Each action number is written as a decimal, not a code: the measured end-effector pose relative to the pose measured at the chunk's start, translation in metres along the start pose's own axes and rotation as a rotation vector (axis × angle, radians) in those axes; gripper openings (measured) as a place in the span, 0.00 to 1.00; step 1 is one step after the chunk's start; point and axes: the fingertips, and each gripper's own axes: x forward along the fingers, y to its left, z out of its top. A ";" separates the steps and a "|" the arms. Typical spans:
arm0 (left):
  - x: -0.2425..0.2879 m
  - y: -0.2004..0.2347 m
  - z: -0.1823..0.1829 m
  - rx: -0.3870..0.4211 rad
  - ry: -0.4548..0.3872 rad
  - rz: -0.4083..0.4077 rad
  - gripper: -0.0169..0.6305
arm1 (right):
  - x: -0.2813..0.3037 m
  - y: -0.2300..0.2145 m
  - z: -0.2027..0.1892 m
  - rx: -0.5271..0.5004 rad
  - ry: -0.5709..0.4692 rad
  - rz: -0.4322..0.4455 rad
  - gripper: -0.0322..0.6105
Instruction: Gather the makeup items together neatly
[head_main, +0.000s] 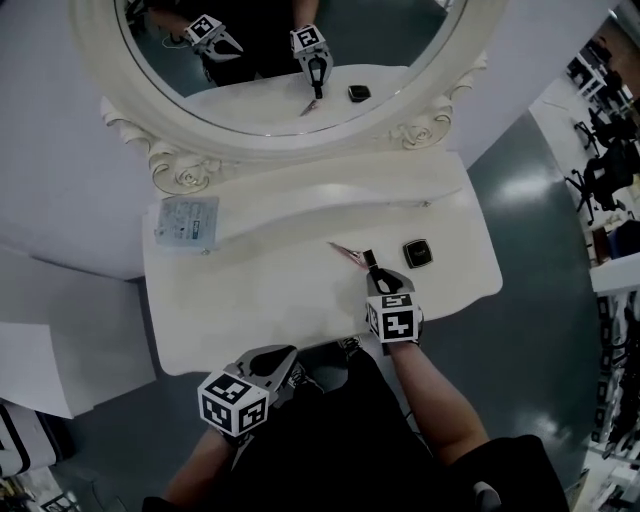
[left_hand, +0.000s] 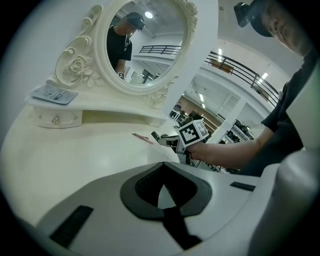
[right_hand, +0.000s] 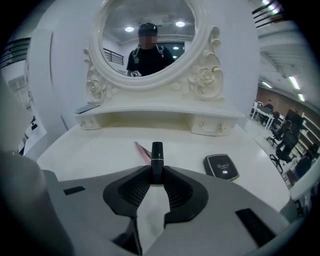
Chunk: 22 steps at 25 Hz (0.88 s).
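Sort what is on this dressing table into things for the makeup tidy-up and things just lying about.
For the job:
- lipstick, gripped in the right gripper
- pink pencil, lying on the table
- black compact, lying on the table

Just lying about:
- packet on the left of the shelf; its contents cannot be made out
- mirror

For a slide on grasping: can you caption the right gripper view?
Right gripper shut on a black lipstick at a white vanity, pink pencil and black compact lying beyond.
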 end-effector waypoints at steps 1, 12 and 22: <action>0.000 -0.001 0.000 0.007 0.004 -0.005 0.04 | -0.001 -0.008 -0.004 0.018 0.005 -0.021 0.21; -0.002 0.000 -0.004 0.013 0.026 -0.016 0.04 | 0.011 -0.037 -0.014 0.097 0.065 -0.096 0.21; 0.000 0.004 -0.004 0.001 0.025 -0.019 0.04 | 0.017 -0.041 -0.024 0.112 0.124 -0.123 0.21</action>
